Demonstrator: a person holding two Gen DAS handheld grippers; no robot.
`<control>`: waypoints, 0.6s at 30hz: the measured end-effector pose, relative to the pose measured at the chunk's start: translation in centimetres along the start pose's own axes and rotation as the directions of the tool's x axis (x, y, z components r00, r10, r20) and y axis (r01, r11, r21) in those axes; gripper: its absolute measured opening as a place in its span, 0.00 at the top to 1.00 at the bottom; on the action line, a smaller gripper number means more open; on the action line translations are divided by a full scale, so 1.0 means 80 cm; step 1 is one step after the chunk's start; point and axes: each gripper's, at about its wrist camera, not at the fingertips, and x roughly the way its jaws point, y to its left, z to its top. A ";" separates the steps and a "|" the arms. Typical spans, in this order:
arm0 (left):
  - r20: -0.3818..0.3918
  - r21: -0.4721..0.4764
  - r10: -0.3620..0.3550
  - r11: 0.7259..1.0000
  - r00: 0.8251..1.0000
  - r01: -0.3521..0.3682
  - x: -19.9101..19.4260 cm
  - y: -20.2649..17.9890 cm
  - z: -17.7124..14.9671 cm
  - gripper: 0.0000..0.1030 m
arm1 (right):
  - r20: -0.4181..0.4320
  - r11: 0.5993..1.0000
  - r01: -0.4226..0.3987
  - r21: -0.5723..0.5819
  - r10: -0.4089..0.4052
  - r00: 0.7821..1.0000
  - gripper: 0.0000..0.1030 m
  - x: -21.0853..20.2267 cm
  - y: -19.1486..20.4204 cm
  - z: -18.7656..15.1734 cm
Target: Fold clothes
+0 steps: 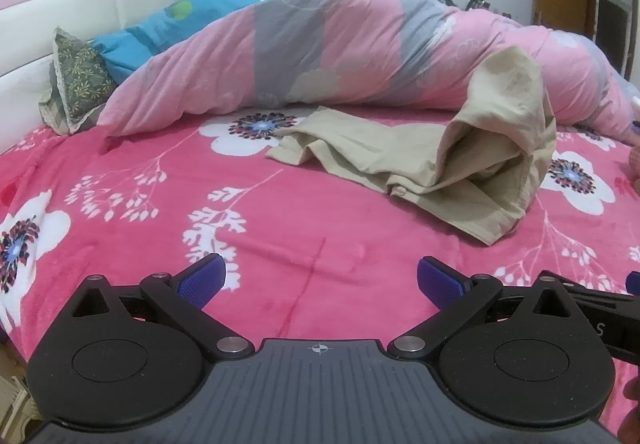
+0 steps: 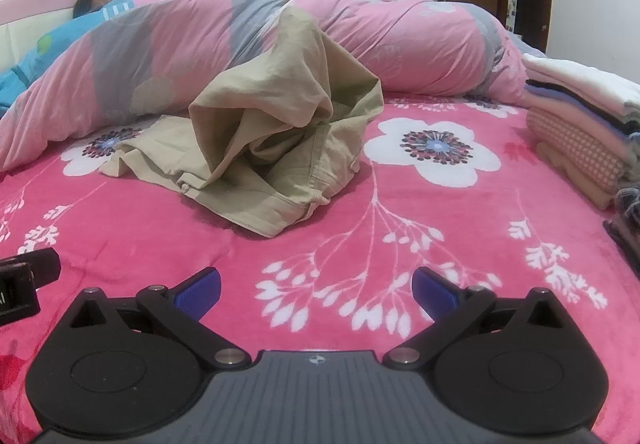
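Lying crumpled and unfolded on the bed (image 2: 400,212) against the rolled pink quilt (image 2: 200,40), the beige trousers (image 2: 280,148) await both wide-open, empty claws, left claw (image 1: 320,280) and right claw (image 2: 316,286), while a folded stack (image 2: 580,132) right of the trousers suggests earlier garments are done.

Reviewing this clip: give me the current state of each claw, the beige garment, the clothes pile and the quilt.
Left claw: open, empty, hovering over the bedspread.
Right claw: open, empty, hovering over the bedspread.
Beige garment: crumpled, unfolded, partly propped against the quilt.
Clothes pile: folded, stacked at the right edge of the bed.
Pink and grey quilt: bunched in a long mound across the bed.
Pink floral bedspread: spread flat.
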 end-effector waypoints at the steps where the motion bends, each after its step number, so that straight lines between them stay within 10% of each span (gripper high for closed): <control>1: 0.001 -0.002 0.000 1.000 1.000 0.000 0.000 0.000 0.000 0.00 | 0.000 1.000 0.000 0.001 0.000 1.000 0.00 0.000 0.000 0.000; 18: 0.054 0.029 -0.027 0.999 0.998 0.025 0.017 -0.009 0.013 0.00 | 0.041 0.999 -0.039 0.016 0.038 0.998 0.00 0.015 -0.010 0.011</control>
